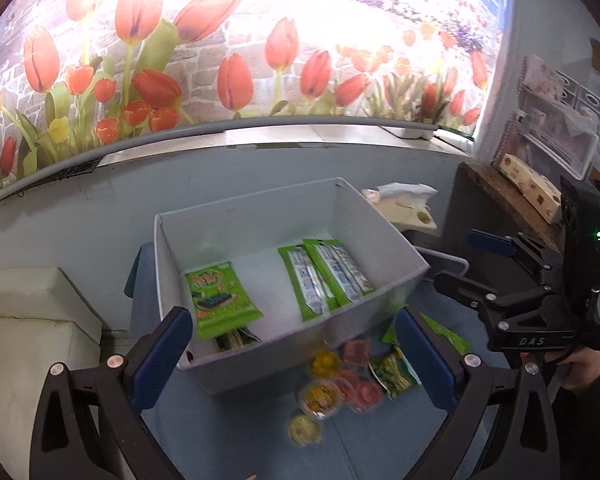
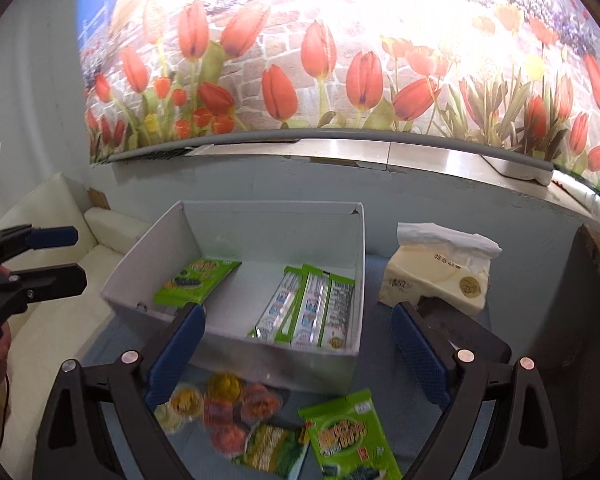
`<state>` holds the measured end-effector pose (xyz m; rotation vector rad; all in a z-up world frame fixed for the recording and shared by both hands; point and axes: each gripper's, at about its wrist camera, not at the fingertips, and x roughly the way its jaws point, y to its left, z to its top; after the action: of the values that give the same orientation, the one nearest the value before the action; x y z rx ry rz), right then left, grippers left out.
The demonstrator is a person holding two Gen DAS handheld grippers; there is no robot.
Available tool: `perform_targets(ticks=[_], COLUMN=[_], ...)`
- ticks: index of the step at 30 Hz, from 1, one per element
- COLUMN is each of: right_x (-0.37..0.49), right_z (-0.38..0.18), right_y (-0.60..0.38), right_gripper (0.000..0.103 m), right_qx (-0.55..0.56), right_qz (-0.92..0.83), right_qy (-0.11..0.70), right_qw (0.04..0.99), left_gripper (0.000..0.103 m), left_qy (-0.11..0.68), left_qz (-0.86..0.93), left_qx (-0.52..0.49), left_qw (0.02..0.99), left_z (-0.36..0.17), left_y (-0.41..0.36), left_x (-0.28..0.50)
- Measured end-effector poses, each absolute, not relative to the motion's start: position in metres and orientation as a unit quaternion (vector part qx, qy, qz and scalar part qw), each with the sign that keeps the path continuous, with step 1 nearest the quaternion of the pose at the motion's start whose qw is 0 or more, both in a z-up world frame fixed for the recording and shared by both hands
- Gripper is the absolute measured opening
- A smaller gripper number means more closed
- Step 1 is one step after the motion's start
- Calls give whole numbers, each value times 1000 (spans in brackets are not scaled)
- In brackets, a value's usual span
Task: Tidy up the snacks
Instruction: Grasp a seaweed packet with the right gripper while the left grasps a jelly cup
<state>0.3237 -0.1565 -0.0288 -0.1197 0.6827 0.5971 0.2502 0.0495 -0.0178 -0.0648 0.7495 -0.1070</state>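
Green seaweed packet [image 2: 350,436] on blue cloth [image 2: 396,408], below empty spread right gripper [image 2: 296,356]

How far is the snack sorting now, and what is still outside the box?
Done: the white box holds a green seaweed pack and three long wafer packs. In hand: nothing; left gripper and right gripper are open and empty. Left: jelly cups and two green packs on the blue cloth.
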Motion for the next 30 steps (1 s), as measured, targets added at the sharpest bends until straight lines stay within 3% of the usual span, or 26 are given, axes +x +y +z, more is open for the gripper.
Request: perform_targets(ticks=[9,17,30], right_x=[272,291,323], right_z=[-77,-136,-183], right_y=[-184,-210,-201], right_gripper=[97,97,97], right_qx=[-131,-133,-112], right_qz=[295,264,242], right_qy=[345,414,469], right_qw=[881,861,842], left_gripper=[103,103,103], left_qy=[367,398,424], left_qz=[-69,-75,-85], left_qx=[-37,-61,-89], left_qw=[927,912,897], left_z=[-46,-76,-95], left_y=[7,-16,-25], left_x=[159,86,53])
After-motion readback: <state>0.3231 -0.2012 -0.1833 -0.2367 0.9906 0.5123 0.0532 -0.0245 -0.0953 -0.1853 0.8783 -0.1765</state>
